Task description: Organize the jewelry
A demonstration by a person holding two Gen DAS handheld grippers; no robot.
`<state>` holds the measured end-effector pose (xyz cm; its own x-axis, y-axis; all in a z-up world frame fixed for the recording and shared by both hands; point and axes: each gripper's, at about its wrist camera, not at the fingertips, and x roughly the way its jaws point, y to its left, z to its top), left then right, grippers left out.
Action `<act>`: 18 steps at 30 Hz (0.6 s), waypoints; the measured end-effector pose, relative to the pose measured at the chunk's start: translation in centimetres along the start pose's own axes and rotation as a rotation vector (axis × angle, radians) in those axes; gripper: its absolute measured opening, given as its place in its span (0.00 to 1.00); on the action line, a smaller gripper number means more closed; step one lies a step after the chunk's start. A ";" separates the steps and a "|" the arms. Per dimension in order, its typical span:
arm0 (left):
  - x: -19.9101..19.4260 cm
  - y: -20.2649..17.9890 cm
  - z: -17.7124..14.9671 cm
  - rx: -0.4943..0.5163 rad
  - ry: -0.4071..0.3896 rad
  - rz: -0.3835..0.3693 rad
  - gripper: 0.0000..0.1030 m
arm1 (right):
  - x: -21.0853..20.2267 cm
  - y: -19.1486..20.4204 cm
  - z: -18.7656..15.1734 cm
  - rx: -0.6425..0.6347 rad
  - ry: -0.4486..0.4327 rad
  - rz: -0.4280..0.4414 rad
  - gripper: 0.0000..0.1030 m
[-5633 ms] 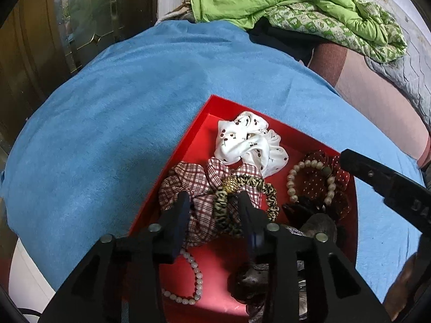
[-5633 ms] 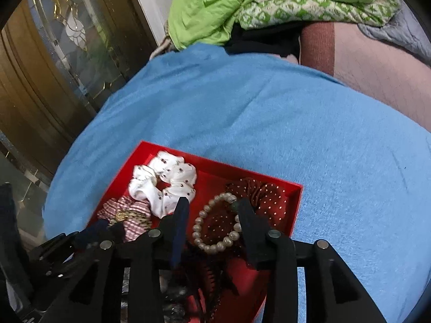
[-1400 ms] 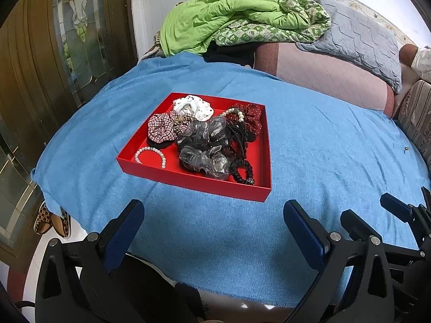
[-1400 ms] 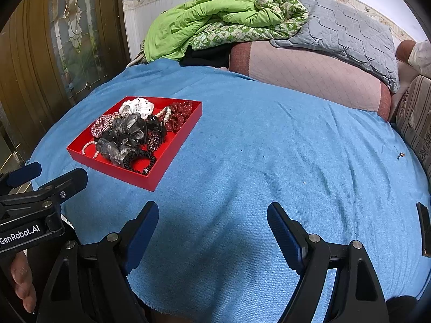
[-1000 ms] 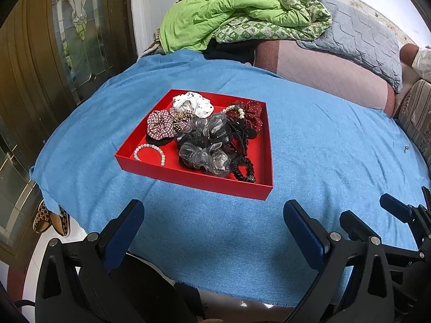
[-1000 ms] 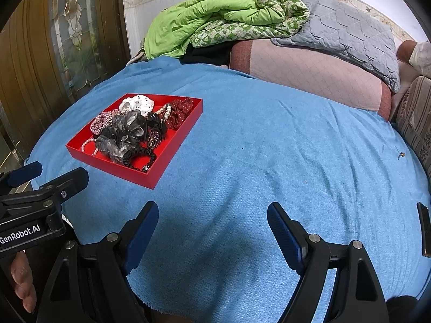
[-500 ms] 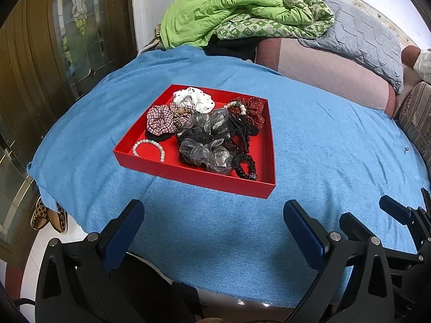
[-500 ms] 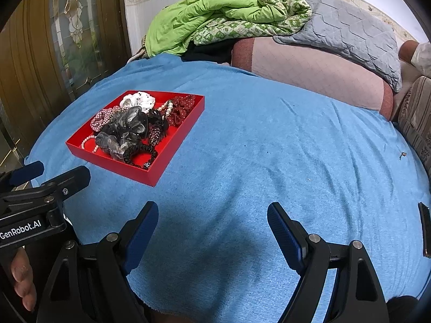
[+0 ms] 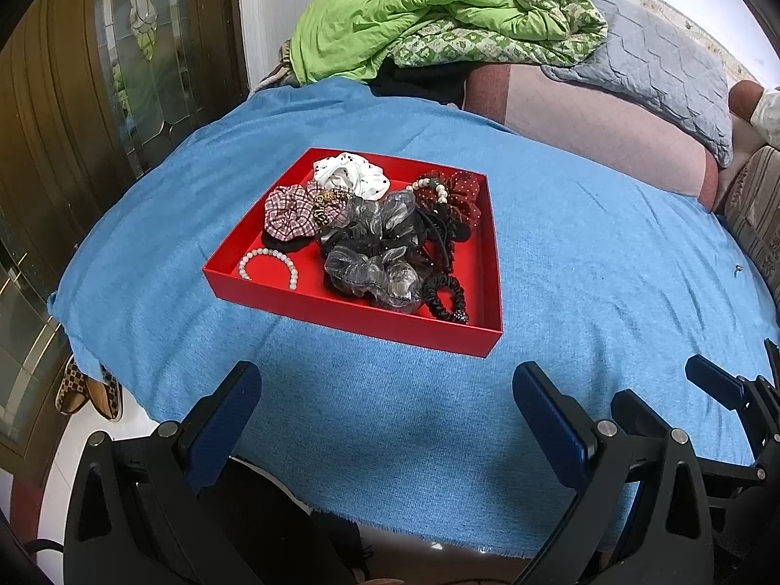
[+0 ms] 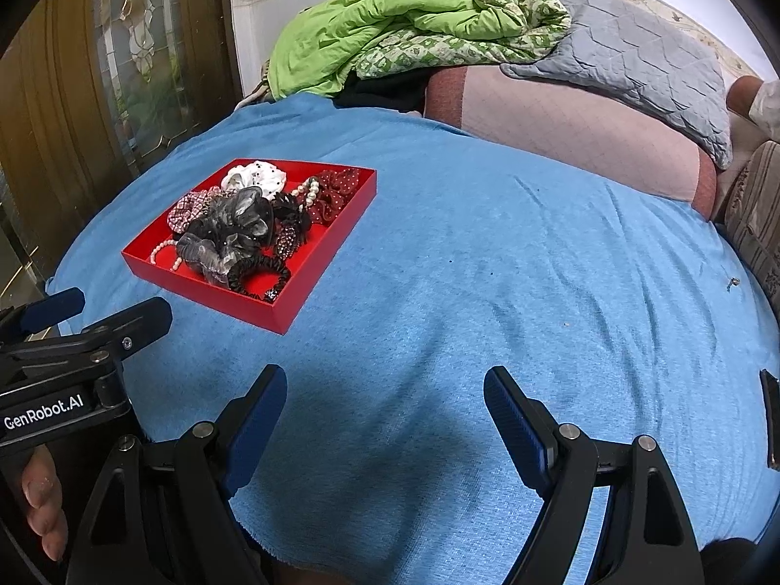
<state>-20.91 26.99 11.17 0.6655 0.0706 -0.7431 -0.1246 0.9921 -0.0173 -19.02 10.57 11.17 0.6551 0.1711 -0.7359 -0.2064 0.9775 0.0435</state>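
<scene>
A red tray [image 9: 351,314] sits on the blue cloth and holds scrunchies and bracelets. A grey sheer scrunchie [image 9: 375,278], a plaid scrunchie [image 9: 287,212], a white dotted scrunchie [image 9: 351,175] and a pearl bracelet [image 9: 268,263] lie in it. The tray also shows in the right wrist view [image 10: 317,263], at the left. My left gripper [image 9: 385,390] is open and empty, near the cloth's front edge, well short of the tray. My right gripper [image 10: 385,390] is open and empty over bare cloth to the tray's right.
The blue cloth [image 10: 536,268] covers a round table. A sofa with a green blanket [image 9: 414,24] and a grey quilt [image 9: 658,78] stands behind. A glass-panel door [image 9: 146,48] is at the left. Shoes [image 9: 87,390] lie on the floor.
Both grippers, once shut low over the tray's contents, have pulled back and opened wide. In the last second both views have edged slightly closer to the tray.
</scene>
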 end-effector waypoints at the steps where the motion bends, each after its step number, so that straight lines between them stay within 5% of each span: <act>1: 0.0 0.0 0.0 0.000 0.001 0.000 1.00 | 0.0 0.0 0.0 -0.001 0.001 0.001 0.84; 18: 0.2 0.2 1.0 -0.020 0.010 0.024 1.00 | 0.5 0.2 -0.1 -0.013 0.010 0.019 0.84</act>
<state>-20.08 27.34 11.64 0.6549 0.0935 -0.7499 -0.1552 0.9878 -0.0123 -18.83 10.79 10.76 0.6440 0.1885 -0.7414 -0.2283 0.9724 0.0490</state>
